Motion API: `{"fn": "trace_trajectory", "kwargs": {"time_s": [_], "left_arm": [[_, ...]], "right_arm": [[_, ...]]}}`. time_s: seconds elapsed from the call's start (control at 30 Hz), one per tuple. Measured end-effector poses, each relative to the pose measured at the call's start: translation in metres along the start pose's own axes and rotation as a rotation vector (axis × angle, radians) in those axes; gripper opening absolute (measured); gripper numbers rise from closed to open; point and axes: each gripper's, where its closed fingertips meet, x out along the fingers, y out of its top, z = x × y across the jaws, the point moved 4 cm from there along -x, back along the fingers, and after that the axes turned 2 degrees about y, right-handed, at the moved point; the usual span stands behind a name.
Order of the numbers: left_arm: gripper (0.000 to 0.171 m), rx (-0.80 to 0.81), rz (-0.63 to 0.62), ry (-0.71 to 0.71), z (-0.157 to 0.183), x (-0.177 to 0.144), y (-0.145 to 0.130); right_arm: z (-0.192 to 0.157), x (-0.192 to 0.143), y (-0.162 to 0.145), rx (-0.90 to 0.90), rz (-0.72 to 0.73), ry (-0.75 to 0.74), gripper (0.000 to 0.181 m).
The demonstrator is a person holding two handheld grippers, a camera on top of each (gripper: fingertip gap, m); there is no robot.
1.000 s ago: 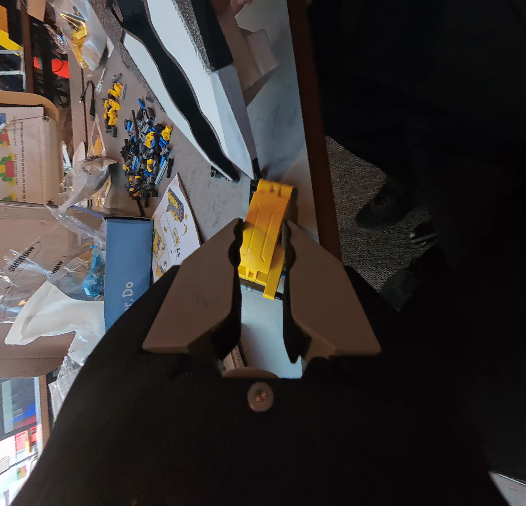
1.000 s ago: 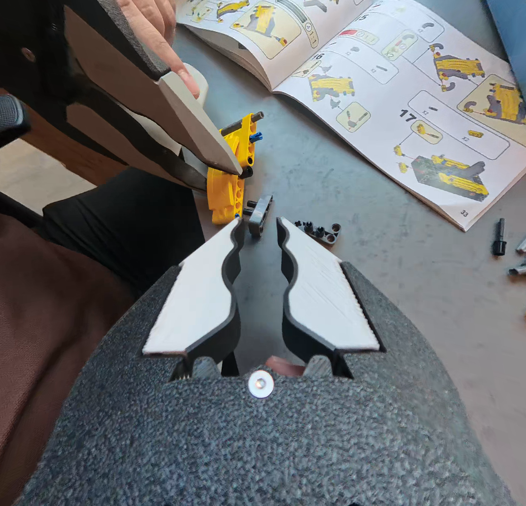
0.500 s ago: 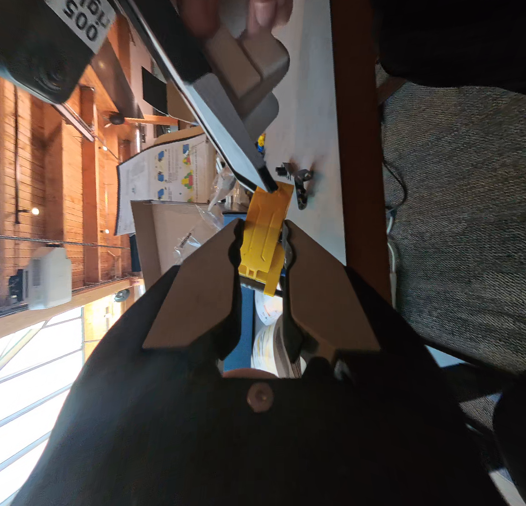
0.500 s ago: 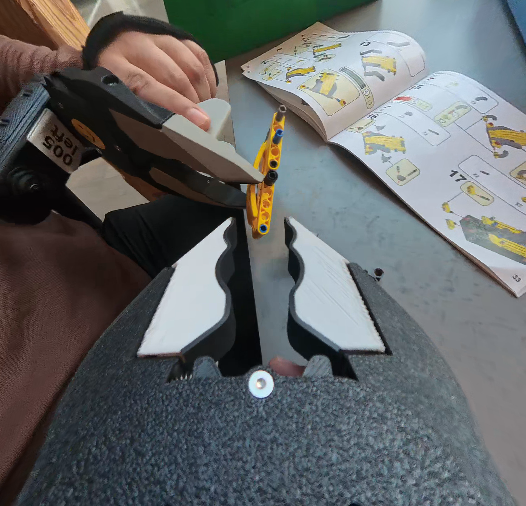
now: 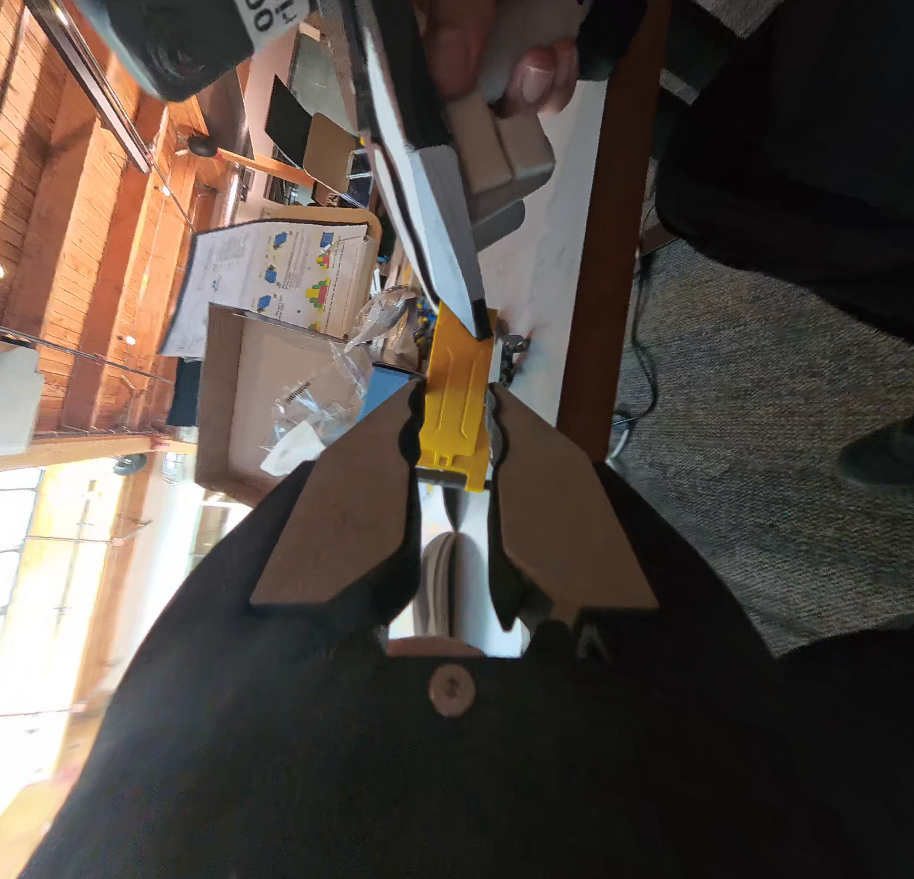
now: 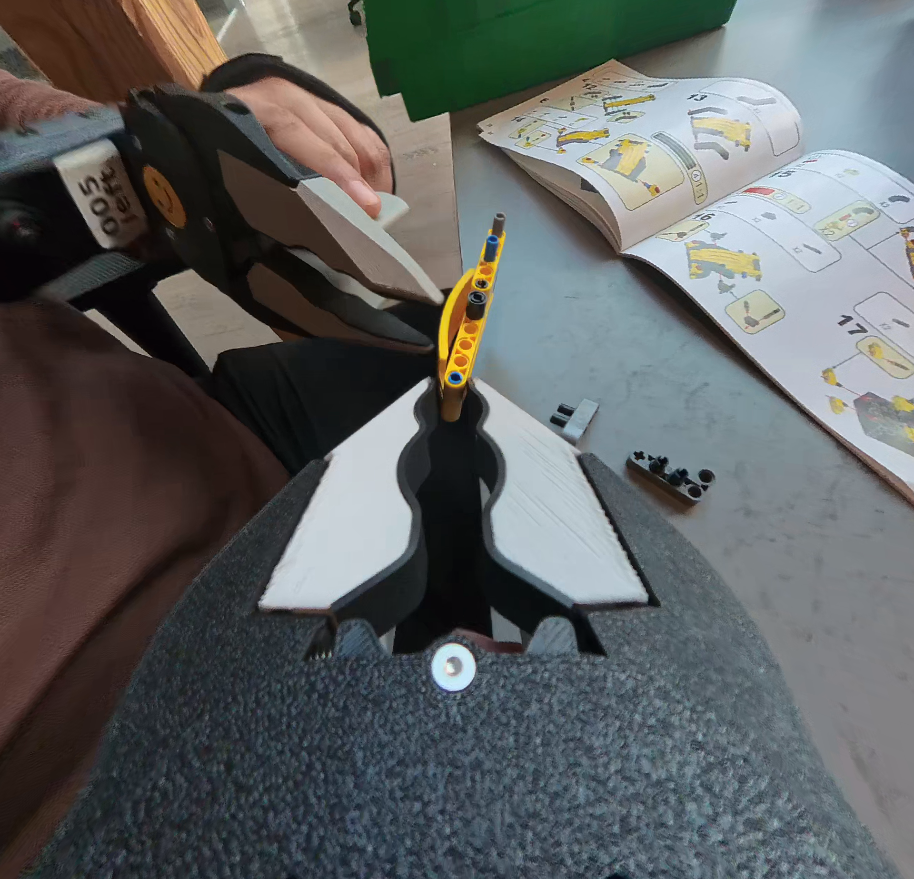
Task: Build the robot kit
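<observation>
A yellow building-toy assembly (image 5: 457, 375) with black, grey and blue pins is held above the grey table. My left gripper (image 5: 455, 400) is shut on its broad yellow panel. In the right wrist view the assembly (image 6: 467, 321) stands upright as a thin holed beam, and the left gripper (image 6: 435, 323) grips it from the left. My right gripper (image 6: 452, 385) is shut on the beam's lower end. In the left wrist view the right gripper (image 5: 475, 321) comes from above onto the assembly's far end. A hand holds each gripper.
An open instruction booklet (image 6: 742, 222) lies on the grey table (image 6: 643, 385). A small grey piece (image 6: 576, 417) and a dark pinned beam (image 6: 670, 477) lie right of my right gripper. A green box (image 6: 544, 24) stands behind. A cardboard box (image 5: 257, 400) holds plastic bags. My two grippers' fingertips are within a few centimetres of each other.
The left gripper has lifted the yellow assembly off the table and turned it upright. The right gripper has risen from the small grey piece and closed on the assembly's lower end.
</observation>
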Motion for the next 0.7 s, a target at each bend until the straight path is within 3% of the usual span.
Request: {"fn": "trace_trajectory", "kwargs": {"time_s": [0.07,0.17,0.27,0.4,0.5,0.7], "left_arm": [[0.015,-0.168,0.036,-0.03,-0.003,-0.008,0.004],[0.035,-0.449,0.042,-0.155,-0.002,-0.015,0.002],[0.046,-0.73,0.069,-0.158,-0.02,-0.021,-0.012],[0.07,-1.079,0.144,-0.415,-0.024,-0.024,-0.023],[0.062,-1.128,0.217,-0.54,-0.016,-0.016,-0.02],[0.059,-1.096,0.251,-0.572,-0.004,-0.007,-0.014]], "right_arm": [[0.003,-0.005,-0.003,-0.031,-0.013,-0.036,0.01],[0.004,-0.011,-0.003,-0.055,0.008,-0.052,0.01],[-0.004,-0.017,0.007,-0.143,0.056,-0.03,0.01],[-0.024,-0.015,0.015,-0.246,0.087,0.023,0.009],[-0.025,-0.005,0.014,-0.27,0.072,-0.023,0.008],[-0.033,-0.003,0.027,-0.247,0.115,-0.027,0.008]]}}
